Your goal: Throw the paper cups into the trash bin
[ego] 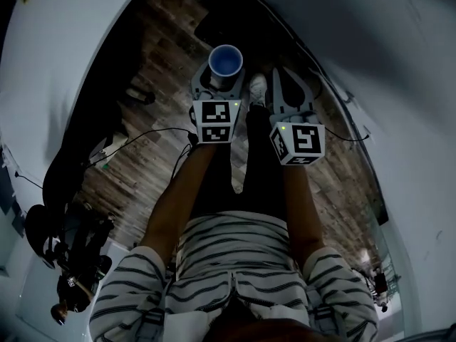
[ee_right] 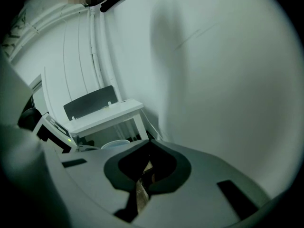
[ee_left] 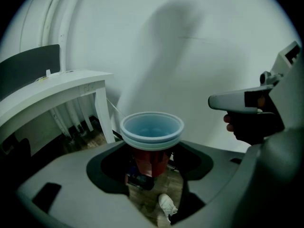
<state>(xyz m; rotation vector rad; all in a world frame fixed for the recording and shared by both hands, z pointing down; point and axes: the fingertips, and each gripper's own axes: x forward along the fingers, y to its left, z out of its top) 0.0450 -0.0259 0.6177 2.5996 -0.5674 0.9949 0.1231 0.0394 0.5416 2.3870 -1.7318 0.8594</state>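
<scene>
Red paper fills the gap between the jaws of the left gripper (ee_left: 152,163). They are clamped on the lower body of a red paper cup with a pale blue lining (ee_left: 152,129), which stands upright, mouth up. Its rim shows as two stacked rings, so it may be two cups nested; I cannot settle that. In the head view the cup (ego: 226,63) is held out in front of the person, above the dark wooden plank floor (ego: 160,70) and just beside a white shoe (ego: 257,87).

The right gripper (ee_right: 145,170) has its jaws drawn together to a thin slit with nothing in it, and it sits just beside the left one. Beyond both are a plain white wall (ee_left: 190,56) and a white table with slim legs (ee_left: 57,91). No trash bin can be picked out for certain in any view.

The step in hand looks like carrying the cup to the bin. To do it well:
- Hold firmly but without crushing the thin paper.
- Keep the cup upright.
- Find the bin first.
- Part the jaws only when the cup is right over the opening.
- Keep the idle gripper out of the way.
</scene>
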